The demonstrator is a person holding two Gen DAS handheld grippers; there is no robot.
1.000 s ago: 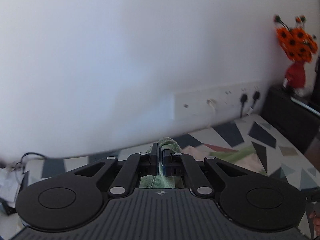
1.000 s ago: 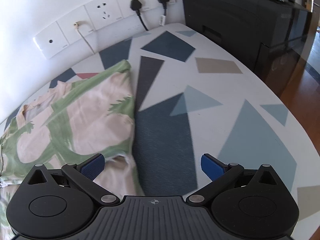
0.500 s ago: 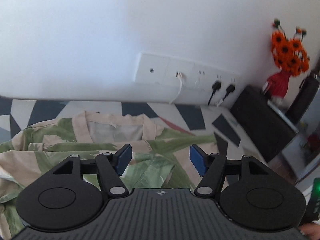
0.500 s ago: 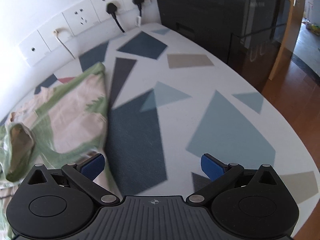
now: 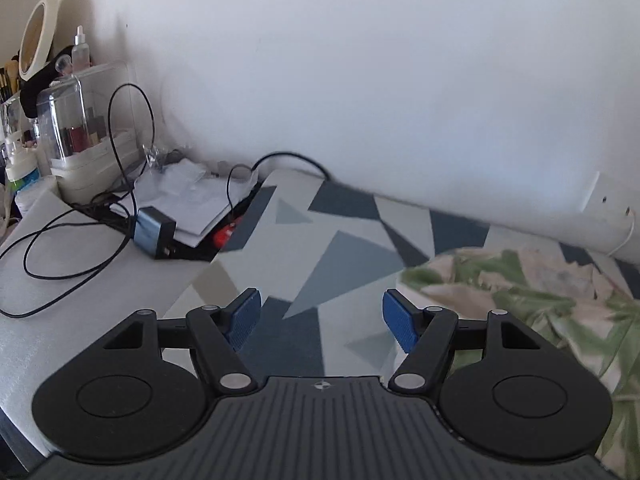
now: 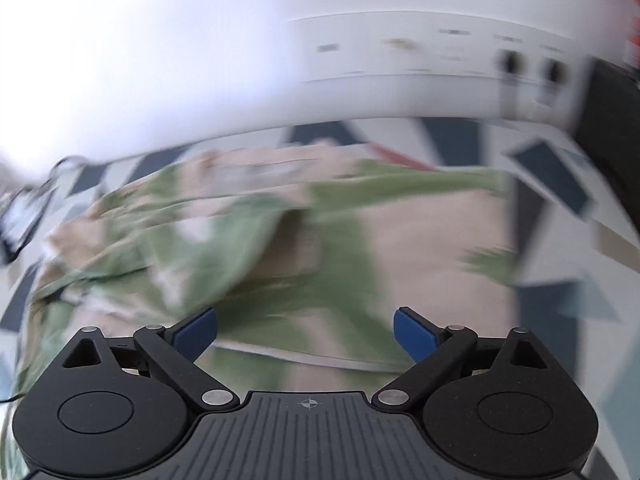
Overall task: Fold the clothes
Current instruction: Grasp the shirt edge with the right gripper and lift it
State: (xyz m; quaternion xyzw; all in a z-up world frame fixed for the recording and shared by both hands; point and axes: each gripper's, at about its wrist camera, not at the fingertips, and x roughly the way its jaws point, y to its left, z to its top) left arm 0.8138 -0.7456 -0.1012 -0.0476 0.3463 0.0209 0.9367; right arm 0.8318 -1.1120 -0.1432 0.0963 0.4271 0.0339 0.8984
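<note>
In the left wrist view, your left gripper point(image 5: 322, 316) stands wide apart with nothing between its blue pads, and it points at bare patterned tabletop point(image 5: 344, 248), not at cloth. The green-and-beige garment point(image 5: 532, 292) lies off to the right of it, its nearest edge just beside the right-hand pad and the rest running away to the right edge of the picture; to the far left sit a charger block point(image 5: 154, 236) and loose black cable point(image 5: 80, 256), well apart from the cloth. In the right wrist view, which is badly smeared by motion, your right gripper point(image 6: 306, 334) is likewise spread wide and empty, and here the garment point(image 6: 280, 240) lies straight ahead and beneath, filling the middle of the picture, its long run going left to right along the wall with the socket strip point(image 6: 440, 52) behind it. A flap seems doubled over on the left part, though the blur does not let you tell how neatly. So your right gripper is squarely over the cloth and is the nearer one; your left would have to swing rightward to meet any edge.
</note>
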